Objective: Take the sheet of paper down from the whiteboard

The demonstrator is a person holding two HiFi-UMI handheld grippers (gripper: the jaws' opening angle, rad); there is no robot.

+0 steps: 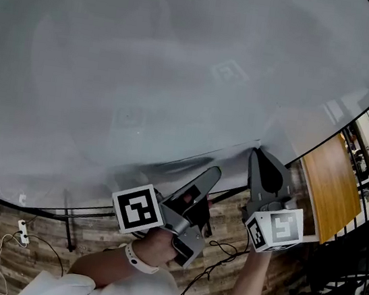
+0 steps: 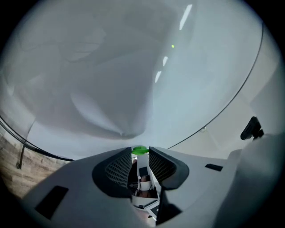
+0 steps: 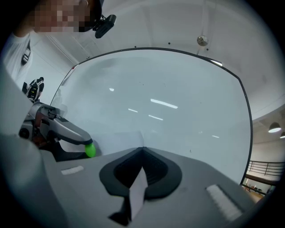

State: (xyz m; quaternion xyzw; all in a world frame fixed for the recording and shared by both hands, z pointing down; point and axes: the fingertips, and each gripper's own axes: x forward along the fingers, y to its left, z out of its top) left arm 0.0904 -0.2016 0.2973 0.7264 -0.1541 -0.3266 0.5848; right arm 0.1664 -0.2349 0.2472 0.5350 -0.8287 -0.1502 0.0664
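Two grips are held: a round green magnet (image 2: 139, 151) is pinched in the wide-set left tongs (image 2: 140, 149), a thin sheet of paper (image 3: 138, 189) in the narrowed right tongs (image 3: 142, 149).

- The whiteboard (image 1: 183, 61) is a wide, pale grey, glossy panel with a thin dark frame. It stands upright and its surface is bare apart from reflections.
- The sheet of paper (image 3: 116, 139) is plain white and lies low on the board. It bows off the surface in a soft fold, and one edge runs into the closed jaws of the right gripper (image 3: 142, 150).
- A green magnet (image 2: 139, 150) is pinched at the jaw tips of the left gripper (image 2: 140, 156), close to the sheet.
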